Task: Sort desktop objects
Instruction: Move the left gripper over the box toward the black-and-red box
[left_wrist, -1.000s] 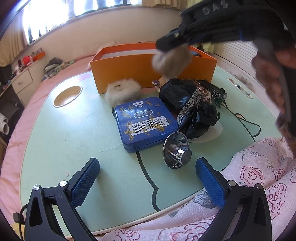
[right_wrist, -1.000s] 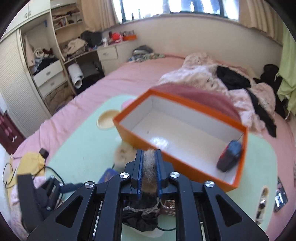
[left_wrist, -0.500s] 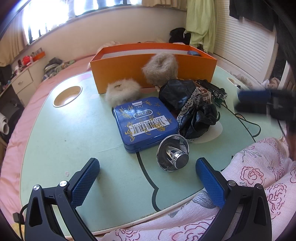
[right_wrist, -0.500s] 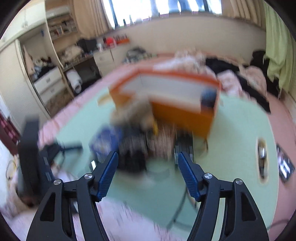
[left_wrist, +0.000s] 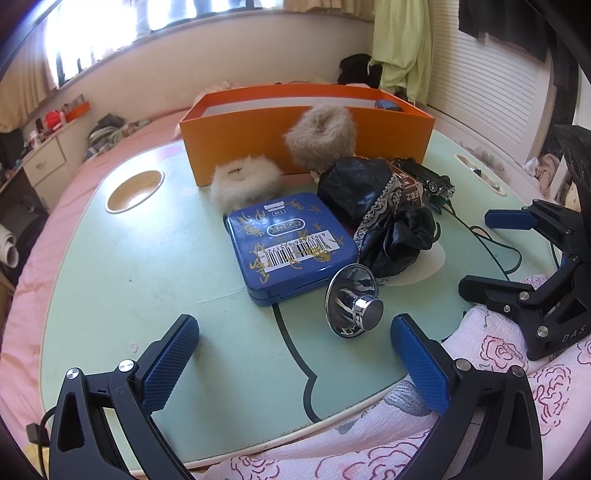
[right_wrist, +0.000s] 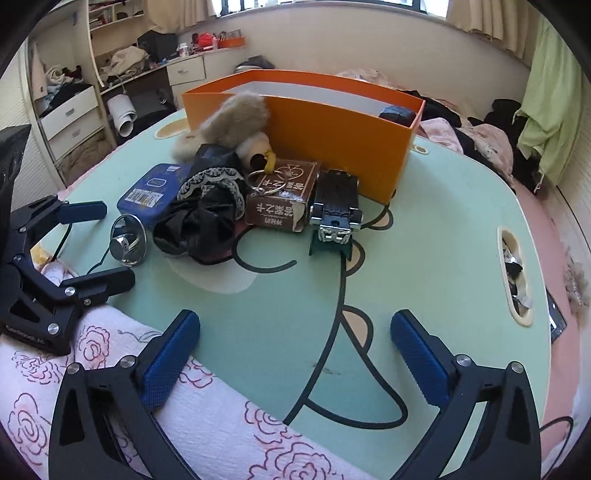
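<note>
An orange box (left_wrist: 306, 136) (right_wrist: 332, 122) stands at the back of the green table (left_wrist: 147, 266). A brown fur puff (left_wrist: 320, 134) (right_wrist: 236, 118) leans on its front wall. A white fur puff (left_wrist: 243, 181), a blue tin (left_wrist: 291, 243) (right_wrist: 151, 192), black lace cloth (left_wrist: 384, 214) (right_wrist: 199, 218), a chrome cone (left_wrist: 352, 306) (right_wrist: 127, 240), a brown carton (right_wrist: 282, 199) and a black toy car (right_wrist: 336, 206) lie in front. My left gripper (left_wrist: 295, 354) is open and empty near the front edge. My right gripper (right_wrist: 295, 354) is open and empty, low at the right.
A dark blue object (right_wrist: 397, 112) lies inside the box. A round cup hole (left_wrist: 135, 190) is at the table's left and a slot (right_wrist: 515, 273) at its right. A floral quilt (right_wrist: 184, 406) covers the near edge. A black cable (left_wrist: 491, 247) runs by the cloth.
My right gripper has opened and let go of the brown fur puff, which now leans on the box's front wall. The right gripper has drawn back and down to the table's near right.
</note>
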